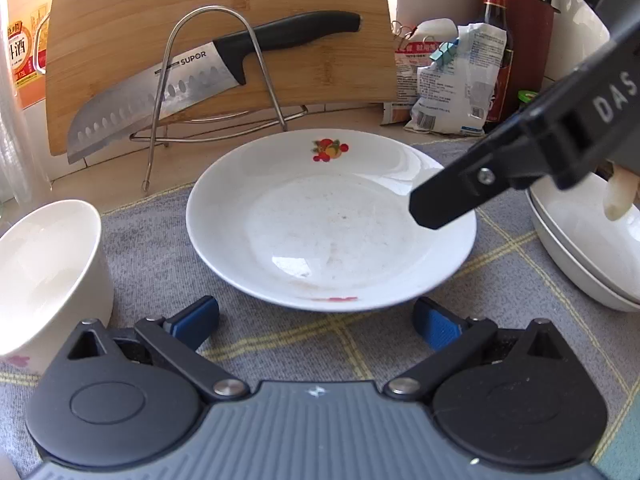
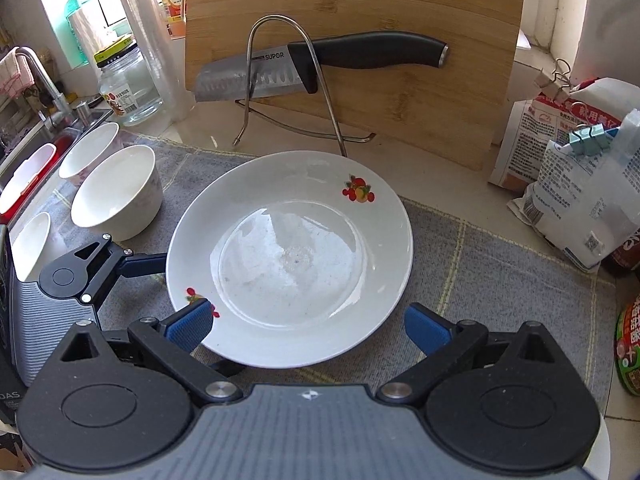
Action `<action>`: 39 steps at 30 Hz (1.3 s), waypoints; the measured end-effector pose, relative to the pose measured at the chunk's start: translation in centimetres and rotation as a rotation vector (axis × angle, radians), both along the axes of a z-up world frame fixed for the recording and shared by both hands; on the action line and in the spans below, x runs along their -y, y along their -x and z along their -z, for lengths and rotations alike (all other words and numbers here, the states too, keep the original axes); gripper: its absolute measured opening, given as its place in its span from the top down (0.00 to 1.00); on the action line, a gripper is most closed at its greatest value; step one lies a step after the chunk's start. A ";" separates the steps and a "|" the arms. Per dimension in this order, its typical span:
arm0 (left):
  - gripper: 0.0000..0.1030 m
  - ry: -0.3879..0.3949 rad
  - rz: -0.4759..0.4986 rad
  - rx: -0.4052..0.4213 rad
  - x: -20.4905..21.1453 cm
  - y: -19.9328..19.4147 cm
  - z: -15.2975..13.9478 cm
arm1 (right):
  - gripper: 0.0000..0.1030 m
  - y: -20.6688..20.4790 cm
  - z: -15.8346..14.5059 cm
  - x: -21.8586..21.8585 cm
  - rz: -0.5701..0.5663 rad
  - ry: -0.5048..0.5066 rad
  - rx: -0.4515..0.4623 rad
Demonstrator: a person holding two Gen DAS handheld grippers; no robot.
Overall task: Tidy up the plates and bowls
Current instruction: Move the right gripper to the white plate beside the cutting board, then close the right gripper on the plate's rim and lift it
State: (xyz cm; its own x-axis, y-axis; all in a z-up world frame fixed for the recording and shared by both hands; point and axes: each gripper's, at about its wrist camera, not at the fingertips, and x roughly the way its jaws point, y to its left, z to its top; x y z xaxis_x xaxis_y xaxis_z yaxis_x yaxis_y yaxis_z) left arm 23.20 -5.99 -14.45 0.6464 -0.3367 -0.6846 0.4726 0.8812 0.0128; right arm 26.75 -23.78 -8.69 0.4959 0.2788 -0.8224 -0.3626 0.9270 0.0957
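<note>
The plate (image 2: 288, 256) sits flat on the grey cloth (image 2: 500, 280), dead centre, with the board (image 2: 360, 92) and knife (image 2: 320, 68) at twelve o'clock. Left tool (image 1: 316, 322) spread wide, just short of the plate's near rim at six. Right tool (image 2: 308, 326) also wide open, one pad (image 2: 190, 326) over the rim at seven. Bowls (image 2: 116, 192) wait at ten o'clock.

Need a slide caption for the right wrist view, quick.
Open right gripper over the plate's near rim, left gripper at its side, bowls beyond.
</note>
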 end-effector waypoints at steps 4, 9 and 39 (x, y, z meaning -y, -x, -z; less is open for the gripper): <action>0.00 -0.004 0.017 -0.003 0.2 -0.6 0.0 | 0.00 -1.7 0.4 0.1 -0.018 0.000 -0.016; 0.00 -0.001 0.052 0.000 0.1 -0.8 0.0 | 0.00 -3.4 1.0 0.0 -0.048 -0.006 -0.045; 0.01 0.011 0.125 0.014 -0.3 -0.6 0.0 | 0.06 -9.5 2.4 0.1 -0.120 -0.075 -0.107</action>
